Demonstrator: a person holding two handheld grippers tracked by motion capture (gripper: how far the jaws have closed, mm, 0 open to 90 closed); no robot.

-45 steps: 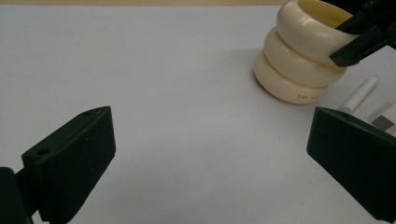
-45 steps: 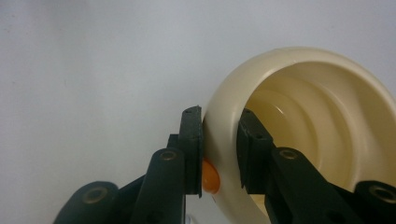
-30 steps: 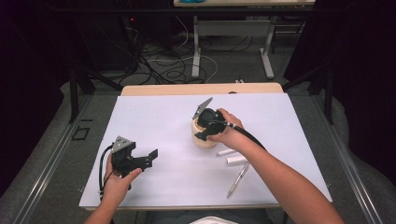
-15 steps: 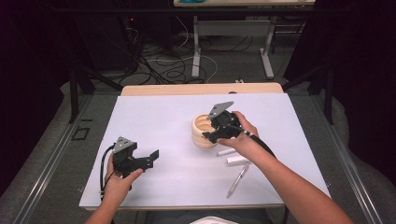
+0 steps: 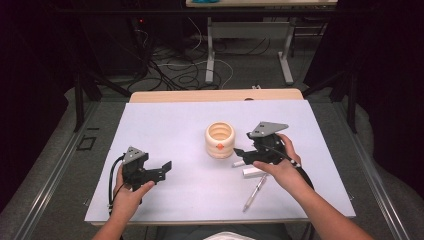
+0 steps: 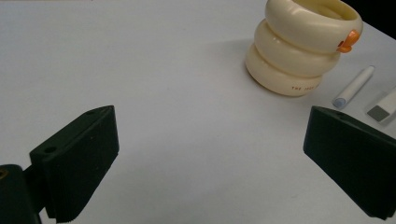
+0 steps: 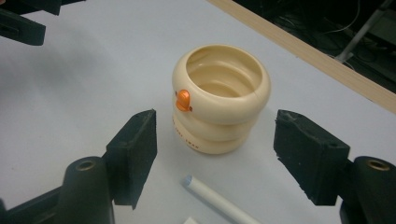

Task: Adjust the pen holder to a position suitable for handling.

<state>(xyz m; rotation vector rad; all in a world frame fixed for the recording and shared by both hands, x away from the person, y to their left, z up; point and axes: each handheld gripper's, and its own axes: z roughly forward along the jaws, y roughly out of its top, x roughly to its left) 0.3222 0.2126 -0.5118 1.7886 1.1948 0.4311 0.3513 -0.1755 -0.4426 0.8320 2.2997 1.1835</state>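
Since a second ago the right tool [image 5: 239,152] has drawn back from over the cream ringed holder [image 5: 220,140] to the counter [image 5: 165,125] just to its right, its jaws having just been opening with nothing between them; in the right gripper view they stand apart, the holder upright a little beyond them, untouched. That holder sits near the middle of the counter, an orange tab [image 7: 182,100] on its upper ring. A white cylinder [image 7: 219,201] lies on the counter just below the right tool, with a white block [image 5: 254,172] and a pen [image 5: 255,192] close by. At the left, the left tool [image 5: 167,166] has kept its place, jaws wide apart and empty, well clear of the holder.
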